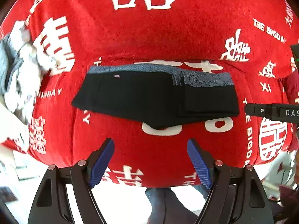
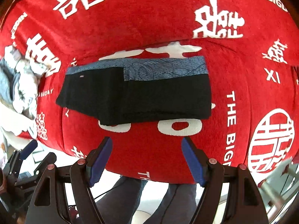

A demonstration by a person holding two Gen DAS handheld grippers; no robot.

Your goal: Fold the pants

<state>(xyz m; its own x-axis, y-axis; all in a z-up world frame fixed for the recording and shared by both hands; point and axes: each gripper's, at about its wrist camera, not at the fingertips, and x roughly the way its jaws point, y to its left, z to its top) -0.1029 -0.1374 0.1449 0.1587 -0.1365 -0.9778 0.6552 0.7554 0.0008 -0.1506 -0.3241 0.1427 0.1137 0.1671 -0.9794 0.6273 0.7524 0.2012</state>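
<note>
Black pants (image 1: 155, 97) with a blue patterned waistband lie folded into a flat bundle on the red printed cloth (image 1: 149, 33). The right wrist view shows the same pants (image 2: 134, 97) from above. My left gripper (image 1: 151, 145) hangs open above the cloth's near edge, short of the pants, nothing between its blue pads. My right gripper (image 2: 146, 143) is open too, empty, hovering near the cloth's front edge. The right gripper's black body (image 1: 272, 112) pokes in at the right edge of the left wrist view. The left gripper (image 2: 28, 149) shows at the lower left of the right wrist view.
A crumpled heap of grey and white garments (image 1: 20, 78) lies at the left end of the cloth, also visible as a heap (image 2: 18, 85) in the right wrist view. The person's legs (image 2: 168, 201) stand below the cloth's near edge, over a pale floor.
</note>
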